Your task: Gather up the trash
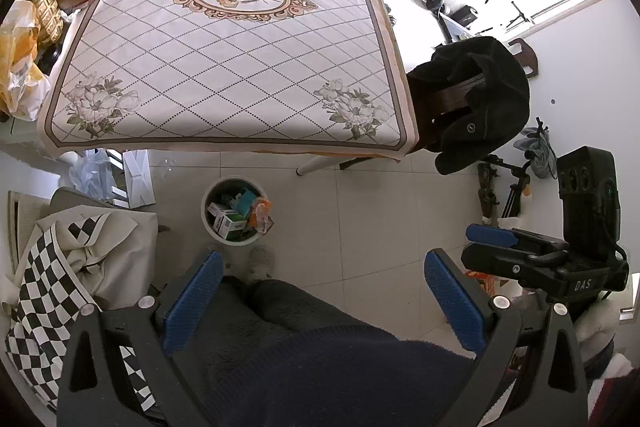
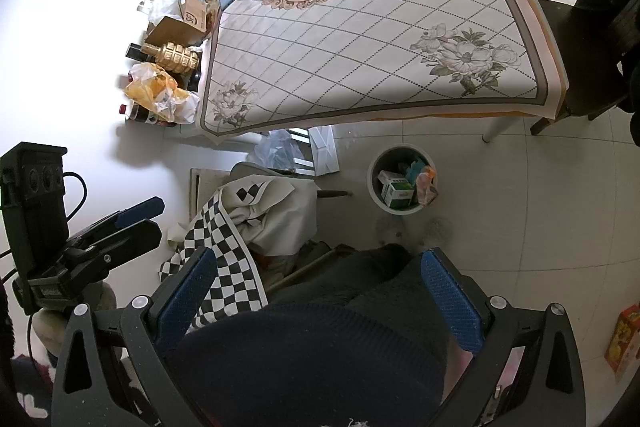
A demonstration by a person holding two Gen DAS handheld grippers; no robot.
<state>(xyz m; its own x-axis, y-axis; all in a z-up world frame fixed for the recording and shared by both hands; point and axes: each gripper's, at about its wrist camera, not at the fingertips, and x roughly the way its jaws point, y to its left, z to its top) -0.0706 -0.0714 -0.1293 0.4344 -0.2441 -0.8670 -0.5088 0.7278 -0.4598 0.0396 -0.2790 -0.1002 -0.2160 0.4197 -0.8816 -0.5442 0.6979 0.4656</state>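
While both grippers, left and right, gape wide and empty, the round white trash bin of cartons stands below the table edge.

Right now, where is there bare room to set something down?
The tablecloth is bare from the near edge to the far end. Floor tiles right of the trash bin are free. The ledge beside the yellow bag and gold bottle is crowded.

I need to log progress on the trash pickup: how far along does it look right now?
Looks nearly finished. Done: the bin on the floor holds cartons and wrappers, and the tablecloth shows no loose trash. In hand: nothing; the left gripper and right gripper are both open and empty. Left: possibly the yellow bags beside the table, though whether they count as trash is unclear.
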